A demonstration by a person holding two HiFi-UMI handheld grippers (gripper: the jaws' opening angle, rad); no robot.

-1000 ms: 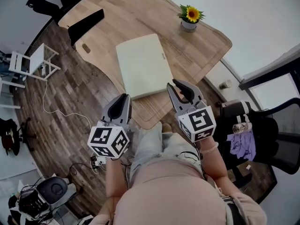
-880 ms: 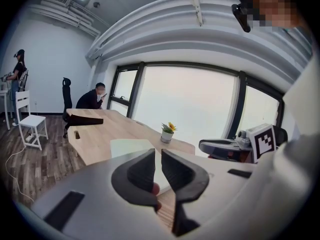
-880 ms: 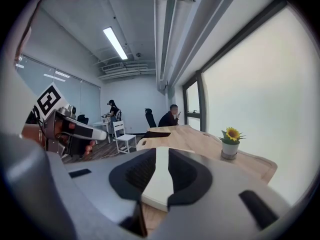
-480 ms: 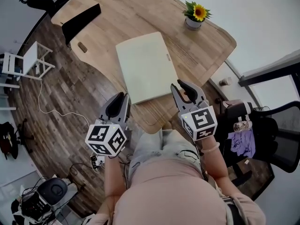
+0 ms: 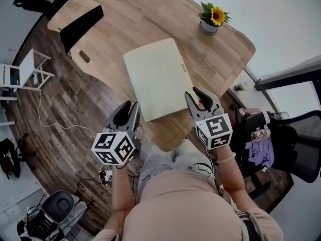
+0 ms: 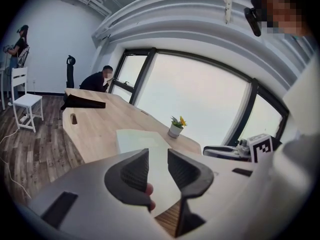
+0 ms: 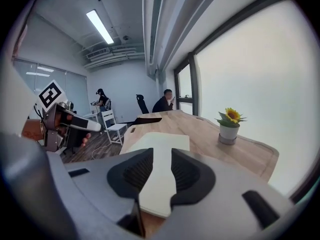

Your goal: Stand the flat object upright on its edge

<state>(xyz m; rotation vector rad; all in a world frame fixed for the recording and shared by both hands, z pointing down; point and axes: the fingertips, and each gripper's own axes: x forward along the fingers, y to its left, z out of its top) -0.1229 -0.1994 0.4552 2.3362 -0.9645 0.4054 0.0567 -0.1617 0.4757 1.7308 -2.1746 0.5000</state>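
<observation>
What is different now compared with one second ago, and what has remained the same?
The left tongs and the right tongs both moved forward and down toward the near edge of the pale flat board, and their jaws have just been opening. Neither has taken hold of anything. The board lies flat on the wooden table as before, and the sunflower pot has not moved.

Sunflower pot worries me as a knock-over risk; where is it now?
Head view: the sunflower pot stands near the table's far right edge, beyond the cream board, not touching it.
</observation>
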